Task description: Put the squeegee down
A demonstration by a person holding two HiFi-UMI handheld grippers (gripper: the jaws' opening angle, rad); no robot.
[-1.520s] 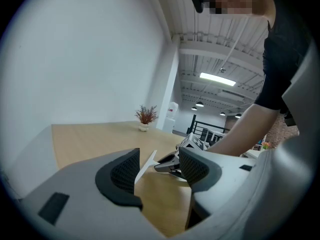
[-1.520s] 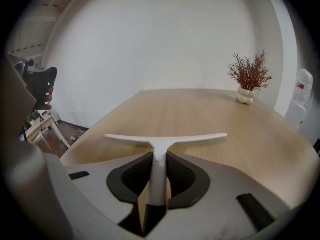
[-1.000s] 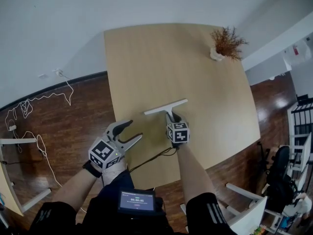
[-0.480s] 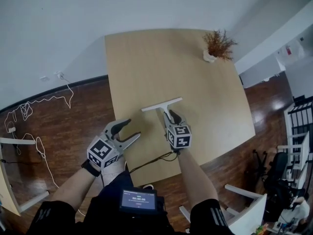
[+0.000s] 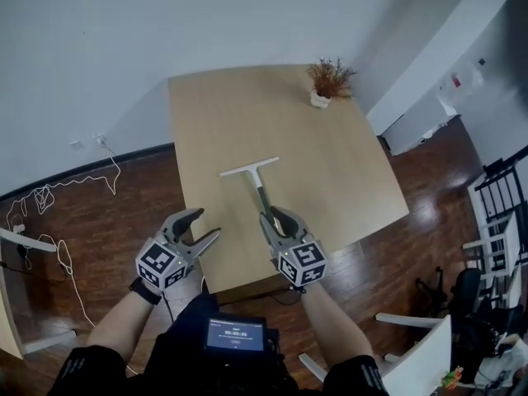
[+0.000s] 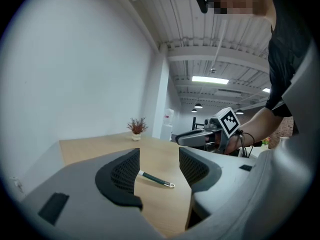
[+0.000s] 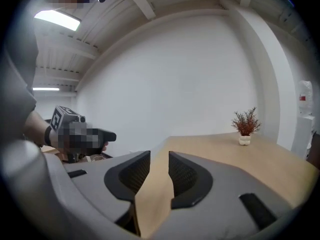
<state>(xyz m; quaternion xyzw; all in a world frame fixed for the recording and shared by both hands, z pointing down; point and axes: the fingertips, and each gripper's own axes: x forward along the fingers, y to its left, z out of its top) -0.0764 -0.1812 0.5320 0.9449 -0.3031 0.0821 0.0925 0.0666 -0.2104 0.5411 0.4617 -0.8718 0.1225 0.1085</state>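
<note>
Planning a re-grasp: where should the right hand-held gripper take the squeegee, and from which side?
Grip the squeegee by its dark handle, coming from the near edge of the table. It lies flat, handle pointing at the open right hand-held gripper. The wide blade sits crosswise at the far end, probably too broad for the jaws.

The squeegee (image 5: 254, 180) is showing a white blade and dark green handle; the table (image 5: 330, 163) is showing pale tan wood grain.

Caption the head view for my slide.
White-bladed, dark-handled squeegee lies on the light wooden table; left claw and right claw hover open, empty.
</note>
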